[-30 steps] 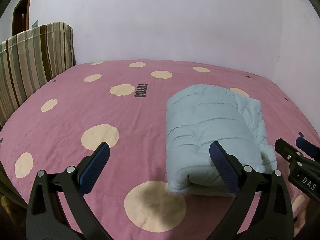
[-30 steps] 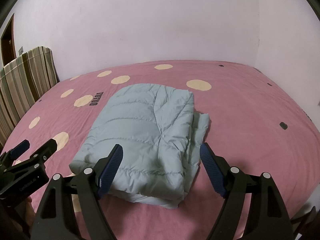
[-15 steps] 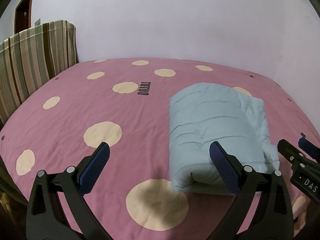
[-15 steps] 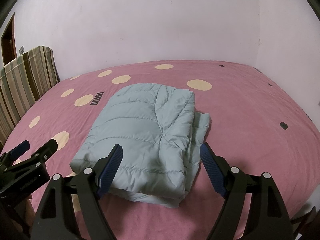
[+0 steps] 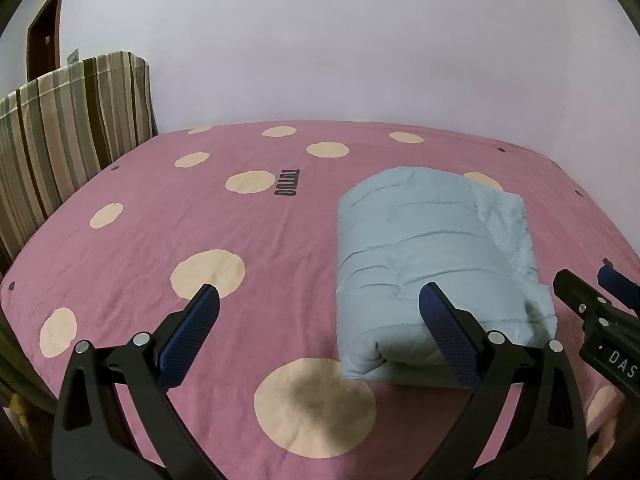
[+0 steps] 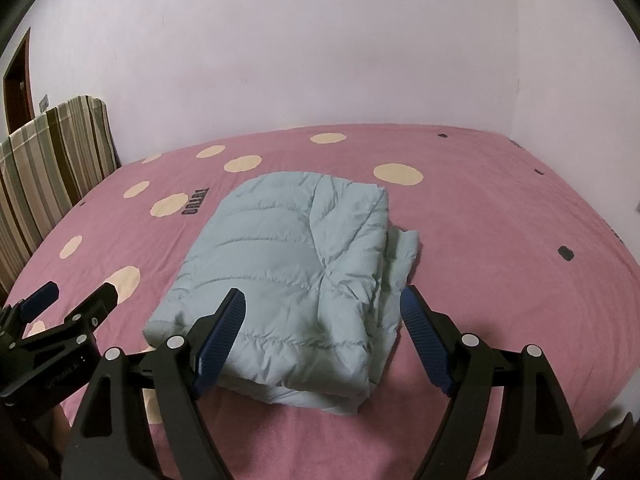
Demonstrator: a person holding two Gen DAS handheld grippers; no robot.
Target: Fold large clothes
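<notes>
A light blue puffy jacket (image 6: 296, 264) lies folded into a thick rectangle on the pink bed; it also shows in the left wrist view (image 5: 432, 256), at the right. My right gripper (image 6: 322, 300) is open and empty, held above the near edge of the jacket. My left gripper (image 5: 318, 298) is open and empty, left of the jacket's near end, its right finger over the fold. Each gripper shows in the other's view: the right gripper (image 5: 600, 304) at the right edge, the left gripper (image 6: 72, 304) at the lower left.
The bed has a pink sheet (image 5: 168, 240) with cream dots and reaches the white walls at the back and right. A striped headboard cushion (image 5: 60, 136) stands at the left. A brown door (image 5: 42, 36) is behind it.
The left wrist view has lifted and drawn back slightly, so the jacket sits a little lower and farther right. The right gripper has hardly moved. Both stay open.
</notes>
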